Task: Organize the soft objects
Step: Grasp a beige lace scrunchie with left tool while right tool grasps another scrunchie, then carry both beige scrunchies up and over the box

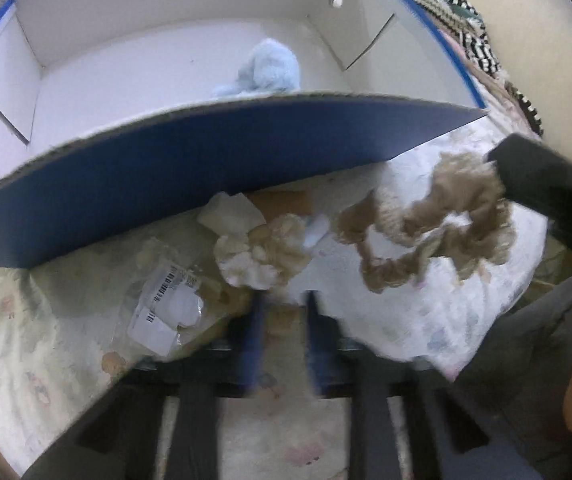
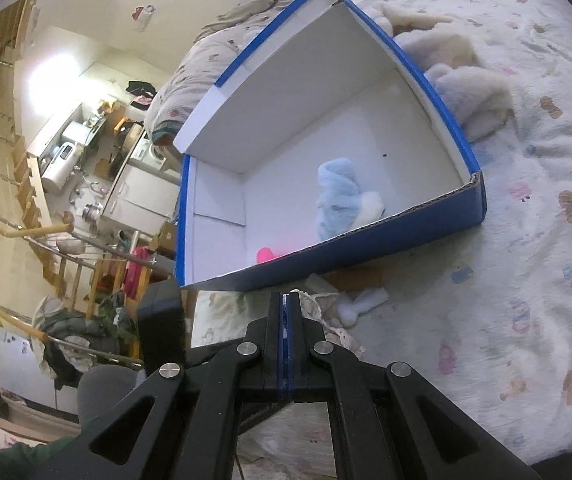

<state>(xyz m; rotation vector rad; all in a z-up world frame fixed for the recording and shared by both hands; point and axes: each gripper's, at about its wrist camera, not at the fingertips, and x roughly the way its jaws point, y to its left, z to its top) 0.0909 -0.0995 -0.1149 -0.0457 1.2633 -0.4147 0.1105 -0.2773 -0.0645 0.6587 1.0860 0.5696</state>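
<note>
A blue cardboard box [image 1: 205, 168] with a white inside stands on the patterned bedsheet, and a light blue fluffy toy [image 1: 269, 68] [image 2: 338, 196] lies in it beside a small pink thing [image 2: 266, 255]. In front of the box lies a cream lacy cloth [image 1: 257, 248] [image 2: 326, 308]. My left gripper [image 1: 286, 298] points down at the cloth's near edge. Its blurred fingers are almost together, and I cannot tell if anything is pinched. My right gripper [image 2: 286, 298] [image 1: 494, 158] is shut on a tan fuzzy loop [image 1: 438, 224] that hangs above the sheet.
A clear plastic packet with barcode labels [image 1: 169, 308] lies left of my left fingers. Cream plush toys [image 2: 458, 64] sit behind the box. A person's grey trouser leg [image 1: 526, 340] is at the right. Left of the box the bed ends at a drop into the room below [image 2: 85, 208].
</note>
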